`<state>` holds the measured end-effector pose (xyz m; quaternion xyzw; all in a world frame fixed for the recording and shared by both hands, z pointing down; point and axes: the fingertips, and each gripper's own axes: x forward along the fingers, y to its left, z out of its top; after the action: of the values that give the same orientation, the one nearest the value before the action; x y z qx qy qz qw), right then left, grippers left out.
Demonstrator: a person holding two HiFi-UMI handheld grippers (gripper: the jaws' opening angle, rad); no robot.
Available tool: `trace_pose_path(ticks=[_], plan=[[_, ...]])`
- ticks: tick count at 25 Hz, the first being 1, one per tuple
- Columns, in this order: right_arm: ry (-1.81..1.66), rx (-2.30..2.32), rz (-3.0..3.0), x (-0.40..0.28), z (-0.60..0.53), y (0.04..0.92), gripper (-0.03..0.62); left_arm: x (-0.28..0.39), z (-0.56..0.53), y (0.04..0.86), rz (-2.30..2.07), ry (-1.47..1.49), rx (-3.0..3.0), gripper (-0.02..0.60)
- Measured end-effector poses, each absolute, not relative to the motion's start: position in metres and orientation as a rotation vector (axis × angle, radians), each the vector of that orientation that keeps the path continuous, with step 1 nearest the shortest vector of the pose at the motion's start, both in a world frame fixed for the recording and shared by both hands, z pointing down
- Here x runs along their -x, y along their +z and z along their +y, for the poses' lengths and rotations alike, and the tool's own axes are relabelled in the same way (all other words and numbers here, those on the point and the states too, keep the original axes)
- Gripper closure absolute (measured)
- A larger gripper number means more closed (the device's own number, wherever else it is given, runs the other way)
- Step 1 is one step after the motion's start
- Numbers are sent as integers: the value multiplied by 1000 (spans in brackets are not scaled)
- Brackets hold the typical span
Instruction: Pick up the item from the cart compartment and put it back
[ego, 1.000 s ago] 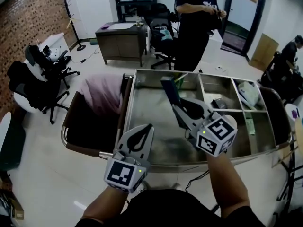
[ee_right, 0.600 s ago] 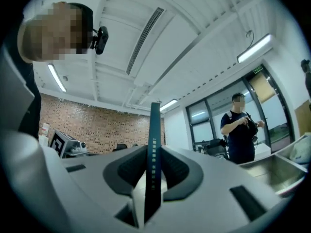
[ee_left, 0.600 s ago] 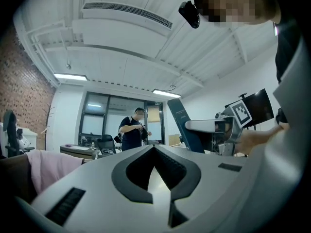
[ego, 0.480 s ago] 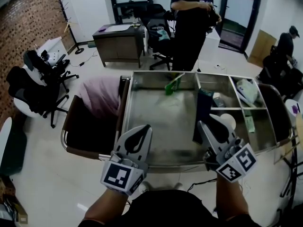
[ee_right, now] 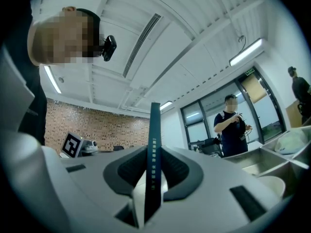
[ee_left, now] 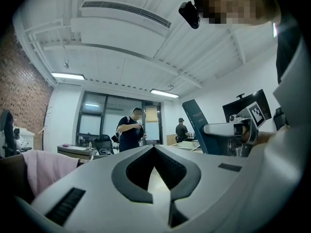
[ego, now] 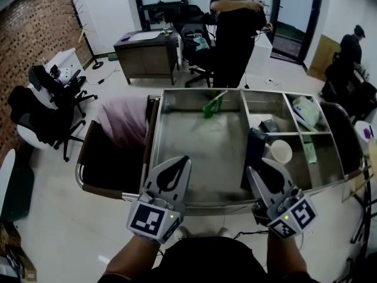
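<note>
A thin dark blue book [ego: 254, 153] stands upright over the right part of the steel cart's [ego: 200, 203] large compartment, beside the divider. My right gripper [ego: 260, 171] is shut on its lower edge; in the right gripper view the book's spine [ee_right: 154, 130] rises between the two pads. Over the cart's near rim, left of centre, my left gripper [ego: 180, 161] is shut with nothing in it, its tips touching [ee_left: 154, 147]. The left gripper view also catches the book [ee_left: 196, 125] and the right gripper's body off to the right.
The cart holds a green item [ego: 213, 104] at the back, a white bowl [ego: 281, 152], a small dark box [ego: 270, 125] and a white bag [ego: 307, 112] in the right compartments. A pink cloth [ego: 123, 115] lies on a chair to the left. A person [ego: 235, 28] stands behind the cart.
My right gripper has carried the book from the middle of the big compartment to the right and closer to me, then lowered it slightly. The left gripper has barely moved.
</note>
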<state>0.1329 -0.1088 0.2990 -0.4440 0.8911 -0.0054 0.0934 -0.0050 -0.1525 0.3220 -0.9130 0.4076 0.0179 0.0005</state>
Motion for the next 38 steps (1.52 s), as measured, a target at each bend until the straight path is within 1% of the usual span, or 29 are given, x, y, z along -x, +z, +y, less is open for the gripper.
trace_pose_path(ticks=[10, 38], plan=[[-84, 1310, 2654, -134, -106, 306, 490, 0, -149, 323, 1255, 33, 2863, 581], [-96, 1308, 2673, -132, -110, 305, 490, 6, -150, 320, 1275, 55, 2858, 581]])
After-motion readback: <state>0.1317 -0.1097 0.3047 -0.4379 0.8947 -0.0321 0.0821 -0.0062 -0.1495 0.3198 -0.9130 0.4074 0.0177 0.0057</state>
